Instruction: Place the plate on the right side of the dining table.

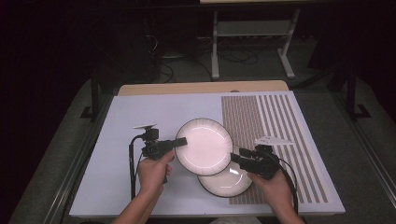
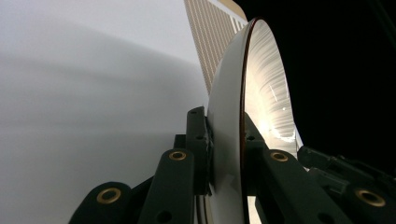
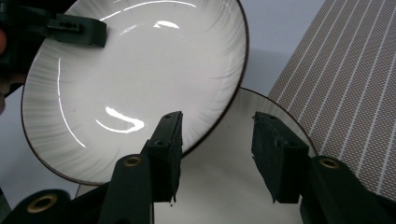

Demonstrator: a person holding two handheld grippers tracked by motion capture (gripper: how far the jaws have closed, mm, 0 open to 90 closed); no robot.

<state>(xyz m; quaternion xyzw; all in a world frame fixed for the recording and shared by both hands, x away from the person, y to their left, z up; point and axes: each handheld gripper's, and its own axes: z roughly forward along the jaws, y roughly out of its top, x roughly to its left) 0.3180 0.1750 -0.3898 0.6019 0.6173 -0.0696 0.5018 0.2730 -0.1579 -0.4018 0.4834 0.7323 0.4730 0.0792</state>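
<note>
Two white plates with dark rims lie near the table's front. My left gripper [image 1: 181, 141] is shut on the left rim of the upper plate [image 1: 205, 145], one jaw above the rim and one below. In the left gripper view the jaws [image 2: 226, 140] clamp that plate [image 2: 266, 84] edge-on. It overlaps the lower plate [image 1: 229, 183], which rests on the table. My right gripper [image 1: 235, 157] stands open at the upper plate's right edge. In the right gripper view the upper plate's [image 3: 140, 70] rim passes by one jaw, with the lower plate [image 3: 233, 182] behind the gap [image 3: 217, 154].
The plates sit on a white board [image 1: 140, 116]. A brown striped mat [image 1: 275, 116] covers its right part, under part of the lower plate. Beyond the wooden far edge [image 1: 201, 87] are desk legs and cables on a dark floor.
</note>
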